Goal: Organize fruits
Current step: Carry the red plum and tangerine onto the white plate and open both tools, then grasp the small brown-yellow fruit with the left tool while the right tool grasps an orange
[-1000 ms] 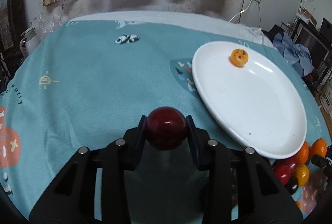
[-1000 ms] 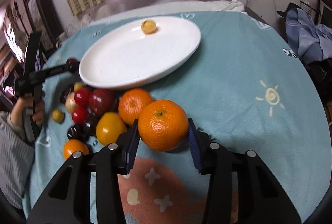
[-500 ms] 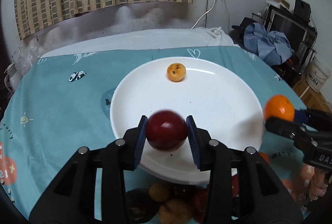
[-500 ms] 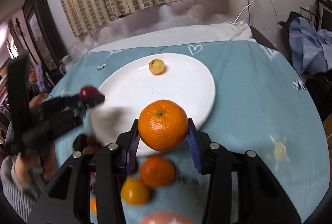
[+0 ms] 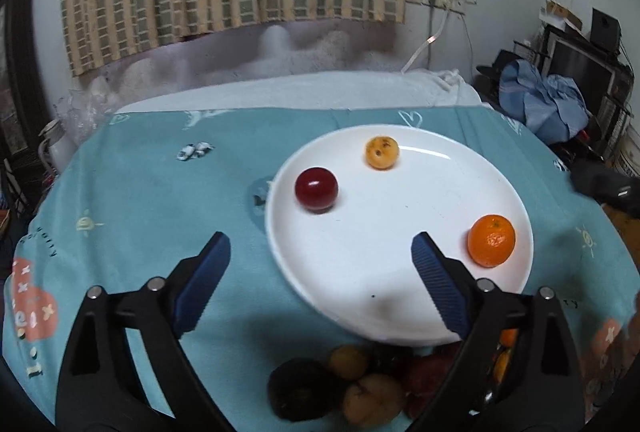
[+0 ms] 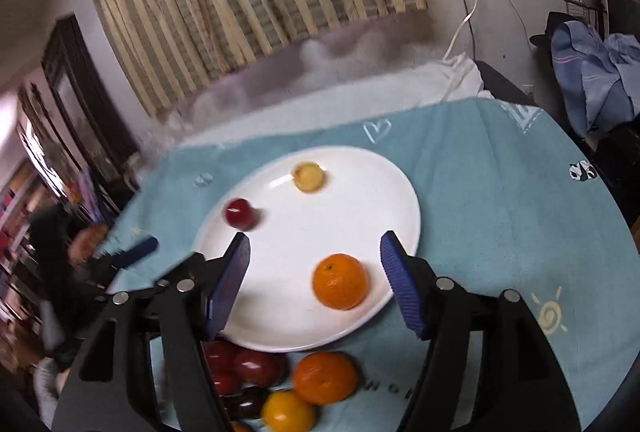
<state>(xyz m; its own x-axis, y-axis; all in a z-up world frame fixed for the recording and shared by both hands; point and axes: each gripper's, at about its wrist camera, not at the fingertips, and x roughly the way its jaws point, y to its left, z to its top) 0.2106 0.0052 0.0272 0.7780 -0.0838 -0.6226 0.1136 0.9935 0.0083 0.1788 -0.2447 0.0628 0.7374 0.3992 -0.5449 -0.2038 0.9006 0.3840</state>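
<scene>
Left gripper [image 5: 320, 272] and right gripper [image 6: 314, 280]: jaws wide apart, empty. On the plate [image 5: 400, 304], left to right: red fruit [image 5: 316, 189], small yellow fruit [image 5: 381, 152], orange [image 5: 491, 241]. All look round, smooth, prone to rolling; grip across the middle, lightly. Loose fruit pile [image 5: 352, 380] crowds the bottom-centre plate edge.

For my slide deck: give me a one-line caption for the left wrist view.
Open left gripper above a white plate holding a red fruit, a spotted yellow fruit and an orange.
</scene>
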